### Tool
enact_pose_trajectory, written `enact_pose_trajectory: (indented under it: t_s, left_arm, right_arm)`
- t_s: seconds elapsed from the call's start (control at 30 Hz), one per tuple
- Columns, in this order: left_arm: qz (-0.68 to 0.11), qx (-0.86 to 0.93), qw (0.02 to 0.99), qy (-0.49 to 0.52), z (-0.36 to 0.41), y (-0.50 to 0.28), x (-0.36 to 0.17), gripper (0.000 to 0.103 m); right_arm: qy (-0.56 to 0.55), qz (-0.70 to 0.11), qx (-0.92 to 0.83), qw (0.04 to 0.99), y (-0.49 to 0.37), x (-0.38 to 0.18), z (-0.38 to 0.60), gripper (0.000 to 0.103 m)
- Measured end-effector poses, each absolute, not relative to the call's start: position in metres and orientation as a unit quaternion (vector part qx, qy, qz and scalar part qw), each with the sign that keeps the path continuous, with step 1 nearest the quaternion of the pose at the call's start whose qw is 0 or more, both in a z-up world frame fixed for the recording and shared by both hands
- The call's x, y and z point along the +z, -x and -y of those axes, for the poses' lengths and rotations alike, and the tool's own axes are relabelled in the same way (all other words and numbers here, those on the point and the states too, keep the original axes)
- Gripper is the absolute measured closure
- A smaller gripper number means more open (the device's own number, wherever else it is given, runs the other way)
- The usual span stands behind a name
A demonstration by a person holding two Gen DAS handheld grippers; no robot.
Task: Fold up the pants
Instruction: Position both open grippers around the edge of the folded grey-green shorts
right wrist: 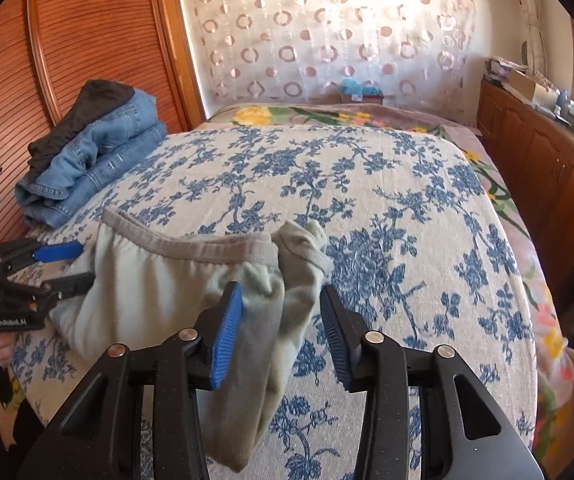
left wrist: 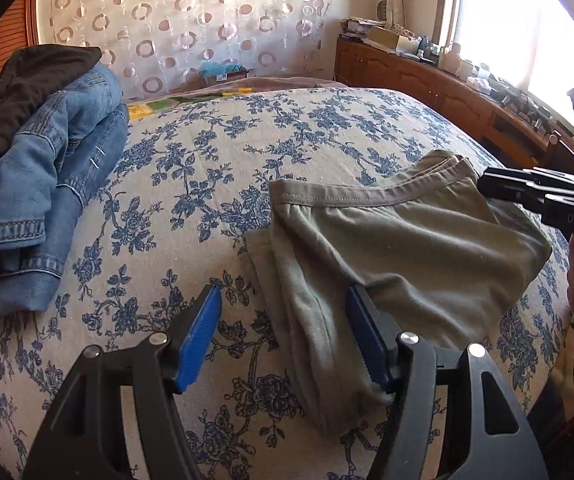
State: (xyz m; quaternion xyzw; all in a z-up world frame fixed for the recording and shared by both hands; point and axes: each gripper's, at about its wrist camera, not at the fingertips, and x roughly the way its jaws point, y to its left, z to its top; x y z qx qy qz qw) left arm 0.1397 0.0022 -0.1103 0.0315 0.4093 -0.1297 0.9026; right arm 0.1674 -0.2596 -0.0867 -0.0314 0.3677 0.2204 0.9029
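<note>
Pants: grey-green, folded over, lying on the floral bed.
Left claw: wide apart, straddling the fold edge, gripping nothing.
Right claw: half-spread around bunched leg fabric, apparently ready to pinch.

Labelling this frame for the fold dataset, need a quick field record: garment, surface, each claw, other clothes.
garment: grey-green pants, partly folded, waistband toward the far side
surface: bed with a blue floral cover
left claw: open, straddling the pants' near-left edge, pads not pressing
right claw: open, a fold of the pants between its jaws, pads not visibly pressing
other clothes: folded jeans with a dark garment on top, far left on the bed, apart from the pants
fold status: not finished
</note>
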Motion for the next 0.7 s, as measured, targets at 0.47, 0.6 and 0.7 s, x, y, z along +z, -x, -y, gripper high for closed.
enact_pose_trajectory:
  t_s: [0.47, 0.6, 0.7]
  left_arm:
    - [-0.403, -0.131, 0.906, -0.023, -0.004, -0.137, -0.113, 0.038]
    - [-0.402, -0.130, 0.906, -0.023, -0.005, -0.136, -0.113, 0.038]
    - [-0.401, -0.130, 0.906, -0.023, -0.004, -0.135, -0.113, 0.038]
  right_arm:
    - [0.053, -0.390, 0.243, 0.887, -0.201, -0.092, 0.237, 0.092]
    - [0.030, -0.365, 0.227, 0.902, -0.202, -0.082, 0.246, 0.096]
    - [0.042, -0.369, 0.219, 0.902, -0.200, -0.083, 0.247, 0.092]
